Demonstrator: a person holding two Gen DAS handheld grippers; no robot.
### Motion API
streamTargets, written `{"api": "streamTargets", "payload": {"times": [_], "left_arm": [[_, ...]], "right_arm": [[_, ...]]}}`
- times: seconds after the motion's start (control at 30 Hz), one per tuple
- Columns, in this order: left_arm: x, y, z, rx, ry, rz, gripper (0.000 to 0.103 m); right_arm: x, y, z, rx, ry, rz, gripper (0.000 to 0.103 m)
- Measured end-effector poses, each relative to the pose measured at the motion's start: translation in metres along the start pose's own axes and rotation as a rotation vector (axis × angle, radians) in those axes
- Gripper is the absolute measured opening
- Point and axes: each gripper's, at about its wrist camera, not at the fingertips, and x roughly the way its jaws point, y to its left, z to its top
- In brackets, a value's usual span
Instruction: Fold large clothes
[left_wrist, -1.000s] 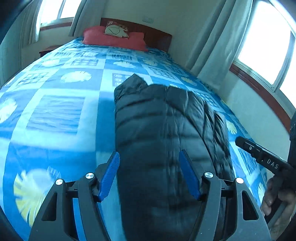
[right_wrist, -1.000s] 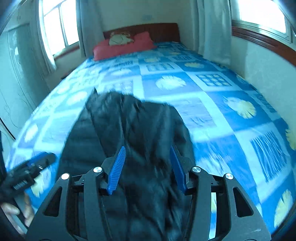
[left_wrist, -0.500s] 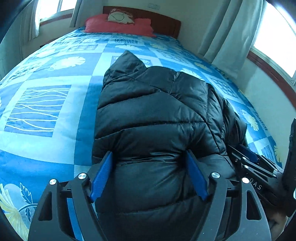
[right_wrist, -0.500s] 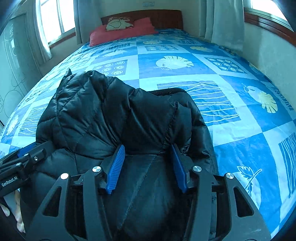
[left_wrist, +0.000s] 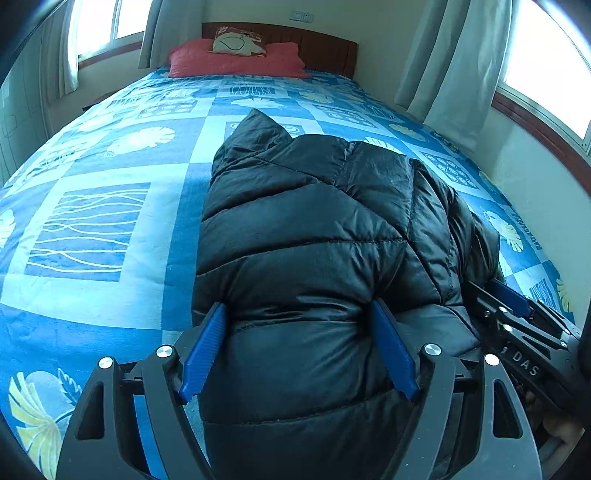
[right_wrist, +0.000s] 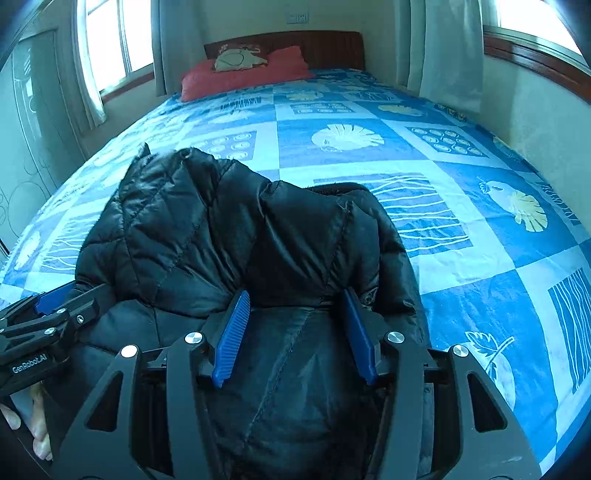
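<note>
your black puffer jacket (left_wrist: 314, 258) lies folded on the bed (left_wrist: 110, 221), its long axis running straight ahead from both tools, hooded end pointing toward the red pillow (left_wrist: 236, 61). your left hand-held gripper (left_wrist: 299, 354) is spread wide, blue fingers (left_wrist: 203, 350) straddling the near hem, gripping nothing. your right hand-held gripper (right_wrist: 295, 332) is likewise parted over the near hem, just beside the left one.

The big bed (left_wrist: 92, 229) has a blue leaf blanket, with a puffy black jacket (left_wrist: 314, 240) and red pillows (left_wrist: 236, 61) on it.
</note>
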Motion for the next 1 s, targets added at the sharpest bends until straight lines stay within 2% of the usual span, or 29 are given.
{"api": "streamTargets", "payload": {"times": [0.1, 0.17, 0.2, 0.37, 0.43, 0.53, 0.63, 0.8, 1.0], "left_arm": [[-0.010, 0.004, 0.000, -0.028, -0.004, -0.011, 0.077], [-0.018, 0.010, -0.001, -0.074, -0.011, -0.021, 0.077], [-0.022, 0.014, -0.002, -0.098, -0.015, -0.026, 0.077], [-0.041, 0.041, -0.018, -0.245, -0.034, -0.067, 0.081], [-0.039, 0.050, -0.026, -0.304, -0.008, -0.118, 0.082], [-0.024, 0.068, -0.037, -0.451, 0.034, -0.244, 0.085], [-0.007, 0.077, -0.042, -0.557, 0.070, -0.339, 0.087], [0.023, 0.085, -0.049, -0.694, 0.144, -0.502, 0.090], [0.025, 0.075, -0.042, -0.652, 0.139, -0.504, 0.092]], "right_arm": [[-0.014, -0.001, -0.002, 0.014, -0.036, -0.005, 0.061], [-0.023, -0.006, -0.003, 0.038, -0.061, -0.024, 0.072], [-0.026, -0.010, -0.003, 0.055, -0.068, -0.025, 0.072], [-0.026, -0.039, -0.008, 0.175, -0.020, 0.027, 0.080], [-0.019, -0.050, -0.012, 0.226, 0.013, 0.073, 0.084], [-0.005, -0.065, -0.016, 0.298, 0.063, 0.134, 0.092], [0.005, -0.074, -0.020, 0.345, 0.088, 0.188, 0.095], [0.019, -0.081, -0.019, 0.341, 0.113, 0.238, 0.101], [0.028, -0.089, -0.020, 0.348, 0.117, 0.302, 0.101]]}}
